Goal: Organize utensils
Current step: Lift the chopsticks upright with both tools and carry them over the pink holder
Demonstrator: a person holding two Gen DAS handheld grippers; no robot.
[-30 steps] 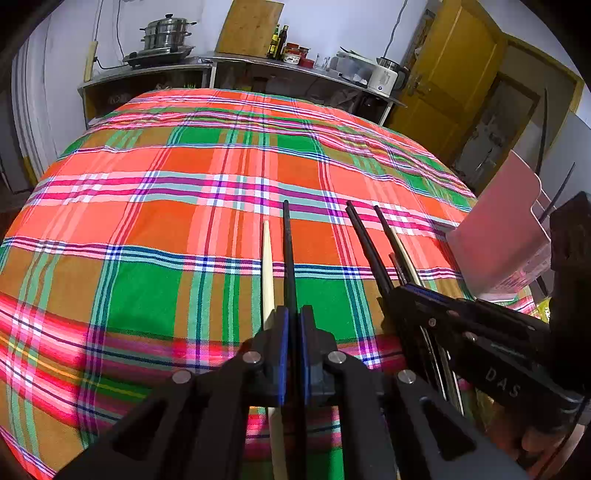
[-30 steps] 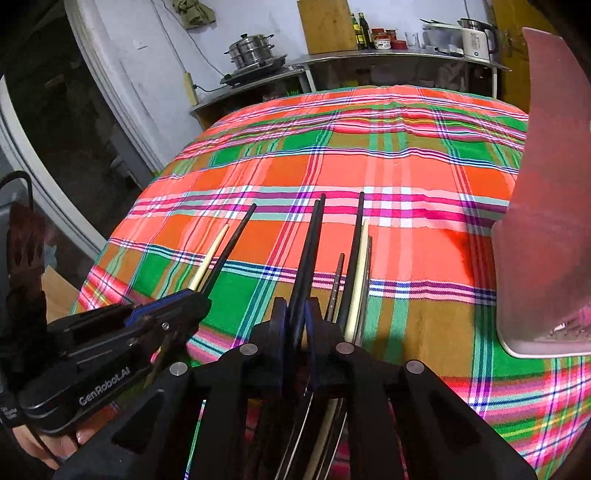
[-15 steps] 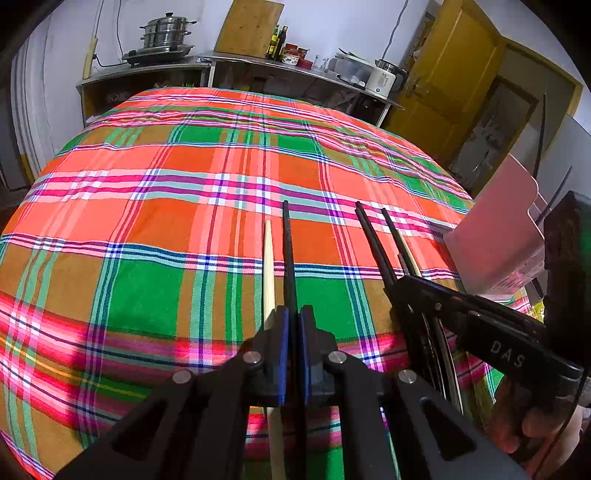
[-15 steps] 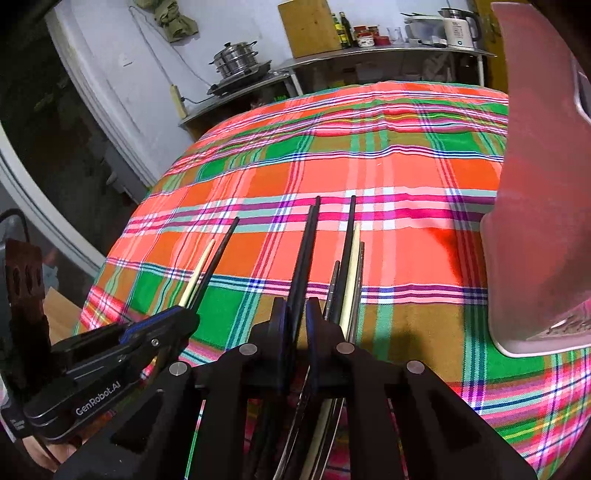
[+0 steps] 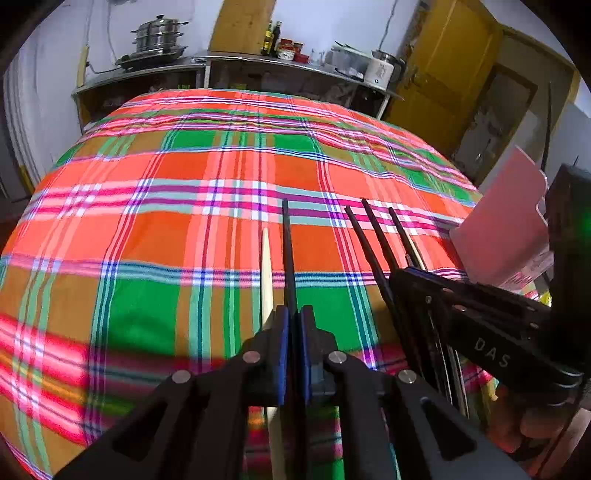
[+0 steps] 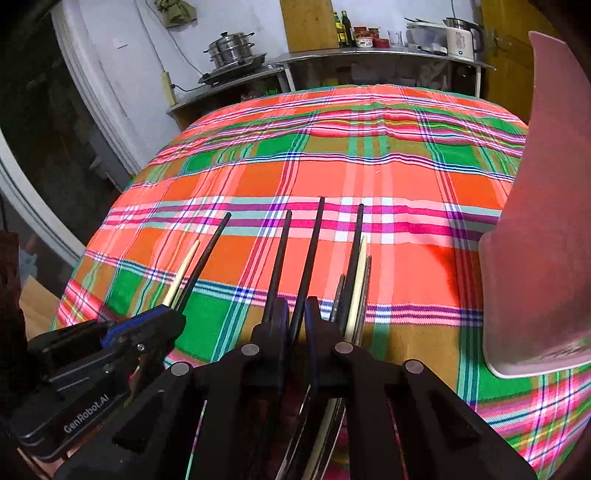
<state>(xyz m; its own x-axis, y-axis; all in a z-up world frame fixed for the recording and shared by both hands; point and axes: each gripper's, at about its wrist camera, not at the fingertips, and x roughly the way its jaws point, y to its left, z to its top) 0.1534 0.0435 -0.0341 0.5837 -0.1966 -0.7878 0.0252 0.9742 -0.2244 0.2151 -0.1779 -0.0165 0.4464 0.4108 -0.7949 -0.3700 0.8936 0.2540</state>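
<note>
Above the near edge of a plaid-covered table (image 5: 166, 229), the left gripper (image 5: 291, 321) clamps a black chopstick (image 5: 288, 251); the right gripper (image 6: 295, 314), jaws just closing, pinches another (image 6: 310, 254). Delivery to the pink holder (image 6: 535, 240) at right likely follows.

A table draped in a bright plaid cloth (image 5: 155, 206) of orange, green and pink fills the foreground. Behind it a metal counter (image 6: 369, 55) runs along the white wall (image 6: 122, 33), bearing a stacked steamer pot (image 5: 159, 35), bottles (image 6: 342, 23) and a white electric kettle (image 6: 460, 38). A yellow door (image 5: 447, 70) stands at the right.
</note>
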